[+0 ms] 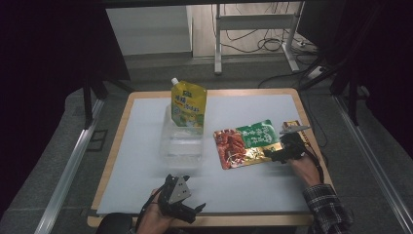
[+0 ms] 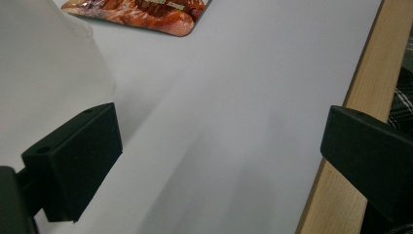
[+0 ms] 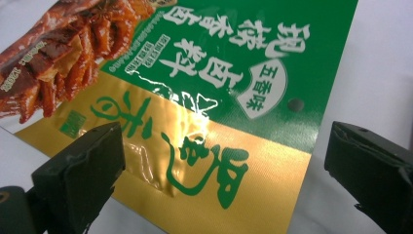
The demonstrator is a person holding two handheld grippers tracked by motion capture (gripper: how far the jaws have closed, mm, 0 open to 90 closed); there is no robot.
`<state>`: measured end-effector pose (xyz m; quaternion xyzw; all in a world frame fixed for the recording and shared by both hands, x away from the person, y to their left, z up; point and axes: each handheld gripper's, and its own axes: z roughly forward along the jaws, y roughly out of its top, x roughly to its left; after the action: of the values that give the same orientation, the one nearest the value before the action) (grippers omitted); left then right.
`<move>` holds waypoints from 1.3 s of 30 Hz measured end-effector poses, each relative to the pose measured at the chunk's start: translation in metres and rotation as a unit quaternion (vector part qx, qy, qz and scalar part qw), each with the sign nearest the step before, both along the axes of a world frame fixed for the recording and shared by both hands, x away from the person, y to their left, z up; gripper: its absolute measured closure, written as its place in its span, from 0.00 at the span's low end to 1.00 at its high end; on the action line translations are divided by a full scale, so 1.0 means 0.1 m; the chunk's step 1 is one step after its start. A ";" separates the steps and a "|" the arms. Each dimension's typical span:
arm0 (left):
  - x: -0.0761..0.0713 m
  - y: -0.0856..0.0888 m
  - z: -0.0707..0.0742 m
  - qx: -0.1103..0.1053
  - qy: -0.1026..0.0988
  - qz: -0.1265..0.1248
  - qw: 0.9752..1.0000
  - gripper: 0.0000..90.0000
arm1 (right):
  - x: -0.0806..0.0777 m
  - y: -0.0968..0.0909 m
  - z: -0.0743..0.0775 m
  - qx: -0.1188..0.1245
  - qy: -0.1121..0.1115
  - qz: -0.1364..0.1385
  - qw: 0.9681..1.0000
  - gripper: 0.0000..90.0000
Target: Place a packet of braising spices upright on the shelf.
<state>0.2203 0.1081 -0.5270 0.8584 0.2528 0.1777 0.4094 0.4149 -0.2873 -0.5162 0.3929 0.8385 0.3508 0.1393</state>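
A flat snack packet [image 1: 246,143], green and gold with red food pictured, lies on the white mat right of centre. My right gripper [image 1: 271,155] is at its right end, open. In the right gripper view the black jaws straddle the packet's [image 3: 204,87] gold and green end, with my right gripper [image 3: 221,173] low over it. A yellow spout pouch [image 1: 188,104] stands upright in a clear plastic tub [image 1: 181,144]. Near the front edge, my left gripper [image 1: 194,211] is open and holds nothing. In its own view my left gripper [image 2: 219,161] hangs over bare mat beside the tub [image 2: 44,68].
The white mat [image 1: 146,161] covers a wooden table whose rim [image 2: 341,122] runs close by the left gripper's right jaw. A small brown pack [image 1: 290,125] lies behind the right hand. Beyond the table are metal legs and cables on the floor.
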 end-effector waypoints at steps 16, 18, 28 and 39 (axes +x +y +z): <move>0.00 -0.01 -0.01 0.004 0.001 -0.005 1.000 0.02 | 0.02 -0.03 -0.04 0.040 0.024 -0.005 0.999 0.01; 0.00 -0.01 -0.01 0.006 0.001 -0.005 1.000 0.02 | 0.02 -0.03 0.00 0.052 0.018 -0.002 0.998 0.01; 0.00 -0.02 -0.01 0.008 0.000 -0.007 1.000 0.02 | 0.01 0.17 -0.04 0.048 0.039 0.034 0.997 0.03; -0.01 -0.04 -0.02 0.012 0.000 -0.009 1.000 0.02 | 0.03 0.20 -0.01 0.033 0.043 -0.022 0.998 0.25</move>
<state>0.2196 0.1045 -0.5285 0.8653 0.2430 0.1775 0.4009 0.4184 -0.2673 -0.5167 0.4303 0.8230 0.3576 0.0975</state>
